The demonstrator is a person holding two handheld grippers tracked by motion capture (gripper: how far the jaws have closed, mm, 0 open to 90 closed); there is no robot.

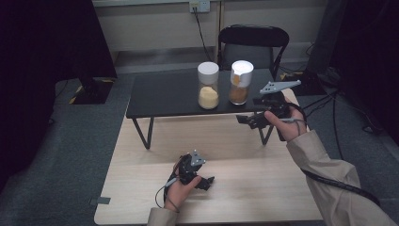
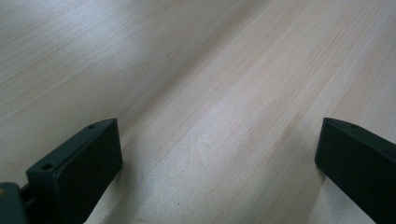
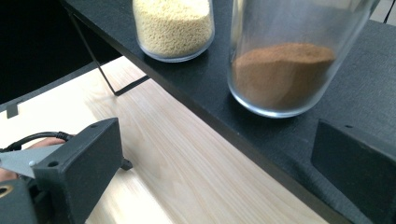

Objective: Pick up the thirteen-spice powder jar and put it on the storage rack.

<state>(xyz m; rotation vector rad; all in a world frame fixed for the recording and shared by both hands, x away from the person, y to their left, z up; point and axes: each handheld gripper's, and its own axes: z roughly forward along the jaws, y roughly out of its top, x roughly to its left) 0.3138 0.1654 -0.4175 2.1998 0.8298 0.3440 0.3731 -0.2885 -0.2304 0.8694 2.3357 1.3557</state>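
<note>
The right gripper (image 1: pixel 248 119) is held in the air at the front edge of the black shelf (image 1: pixel 160 96), with its 2 jaws spread wide and nothing between them. In the right gripper view the jar of brown powder (image 3: pixel 285 70) stands just ahead, at about 1 o'clock from the jaws, and the jar of yellow grains (image 3: pixel 173 28) is near it at 11 o'clock. I judge the step in hand is the approach to the brown jar. To do it well, the jaws should pass on both sides of the glass wall, low on the body, and close only when the jar is centred. The glass is smooth and round, so a crooked grip may tip it.

The right forearm reaches forward with the wrist lifted. The left gripper (image 1: pixel 207 181) rests low on the wooden table (image 1: pixel 263 188) at 6 o'clock, jaws also apart and empty.
</note>
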